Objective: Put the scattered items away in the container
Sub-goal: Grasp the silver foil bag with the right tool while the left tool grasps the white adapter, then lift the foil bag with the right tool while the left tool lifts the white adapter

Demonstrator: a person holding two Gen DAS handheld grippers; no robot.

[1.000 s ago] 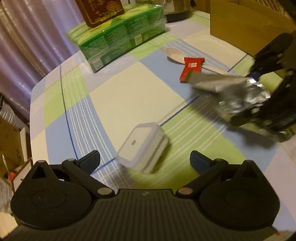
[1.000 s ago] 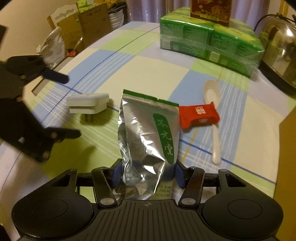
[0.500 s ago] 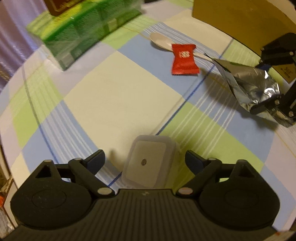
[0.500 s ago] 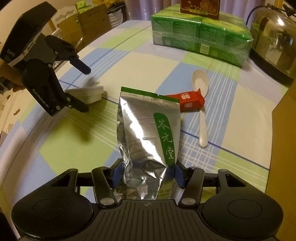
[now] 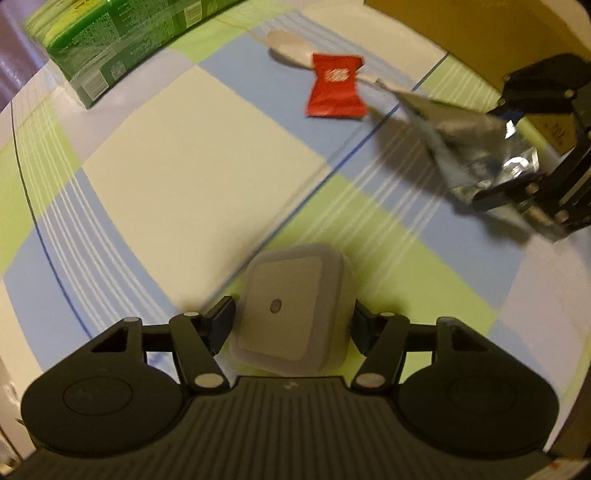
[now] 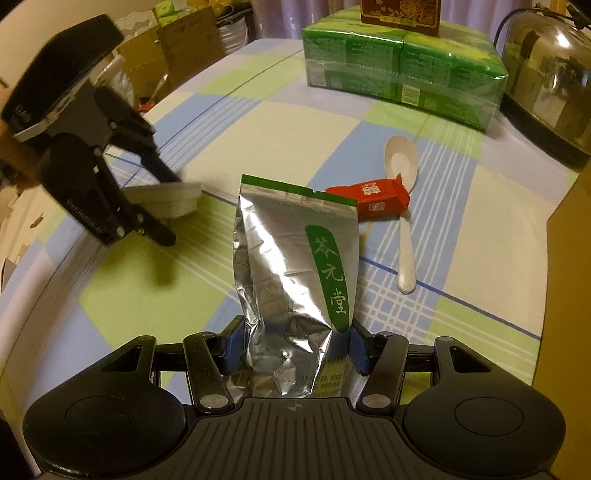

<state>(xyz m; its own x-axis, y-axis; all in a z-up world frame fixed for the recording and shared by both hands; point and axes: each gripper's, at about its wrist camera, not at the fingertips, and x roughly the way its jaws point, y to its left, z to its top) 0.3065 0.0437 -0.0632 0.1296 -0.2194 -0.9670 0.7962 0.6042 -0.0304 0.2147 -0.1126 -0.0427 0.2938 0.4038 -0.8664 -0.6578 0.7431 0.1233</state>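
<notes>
A white square plug adapter (image 5: pixel 288 310) lies on the checked tablecloth with my left gripper (image 5: pixel 291 325) shut on its two sides. From the right wrist view, the same left gripper (image 6: pixel 173 210) clamps the adapter (image 6: pixel 166 197) at the left. My right gripper (image 6: pixel 295 349) is shut on the lower end of a silver foil pouch (image 6: pixel 295 280) with a green label, held above the cloth. That pouch (image 5: pixel 472 147) shows at the right of the left wrist view. A red snack packet (image 6: pixel 369 201) rests across a white plastic spoon (image 6: pixel 402 206). The brown cardboard box (image 6: pixel 569 258) stands at the right.
A shrink-wrapped green pack (image 6: pixel 402 74) sits at the table's far side with a dark red box (image 6: pixel 400 14) on top. A steel domed pot (image 6: pixel 546 85) stands far right. Cardboard boxes and clutter (image 6: pixel 184 48) lie beyond the table's left edge.
My left gripper has moved in over the white adapter and its fingers have gone from wide open to shut on it. The right gripper still holds the pouch.
</notes>
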